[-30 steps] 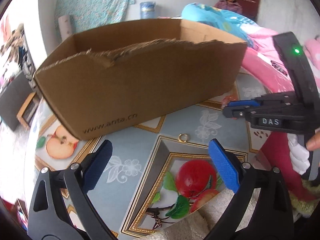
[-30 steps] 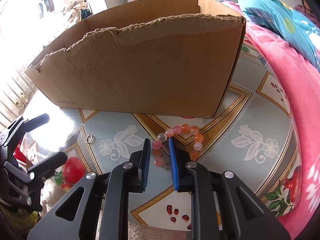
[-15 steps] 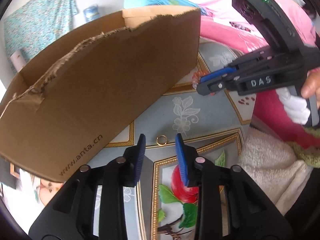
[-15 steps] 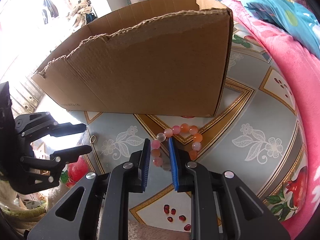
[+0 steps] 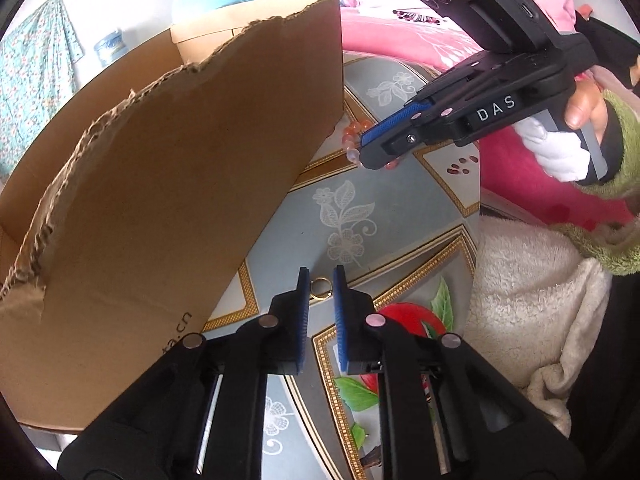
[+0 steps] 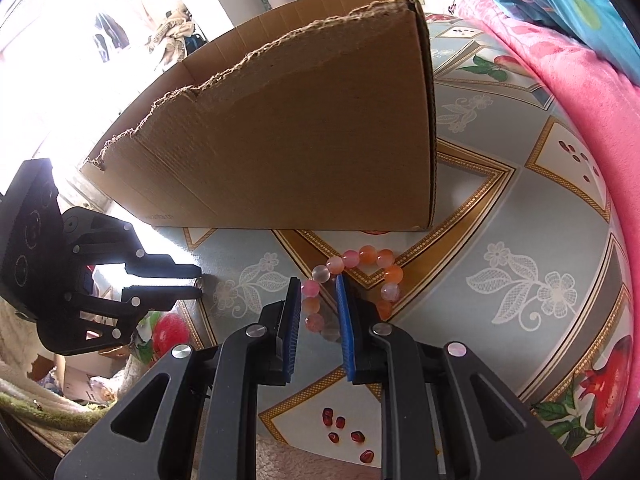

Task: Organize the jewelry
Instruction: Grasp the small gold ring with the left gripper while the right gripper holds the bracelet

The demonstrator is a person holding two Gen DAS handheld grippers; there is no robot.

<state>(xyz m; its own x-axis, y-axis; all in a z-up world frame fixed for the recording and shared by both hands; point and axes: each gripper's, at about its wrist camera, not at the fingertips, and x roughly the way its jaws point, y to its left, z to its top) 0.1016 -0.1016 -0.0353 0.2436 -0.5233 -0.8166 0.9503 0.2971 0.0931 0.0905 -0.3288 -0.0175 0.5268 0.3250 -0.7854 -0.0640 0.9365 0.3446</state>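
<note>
Bright daylight floods both fisheye views. In the right wrist view, the far left burns out to pure white, with glare spilling onto the tabletop (image 6: 520, 240) by the cardboard box (image 6: 300, 152). The box's near wall sits in soft shade. Straight lines bow near the dark, rounded edges. Focus is sharp; no motion blur.
</note>
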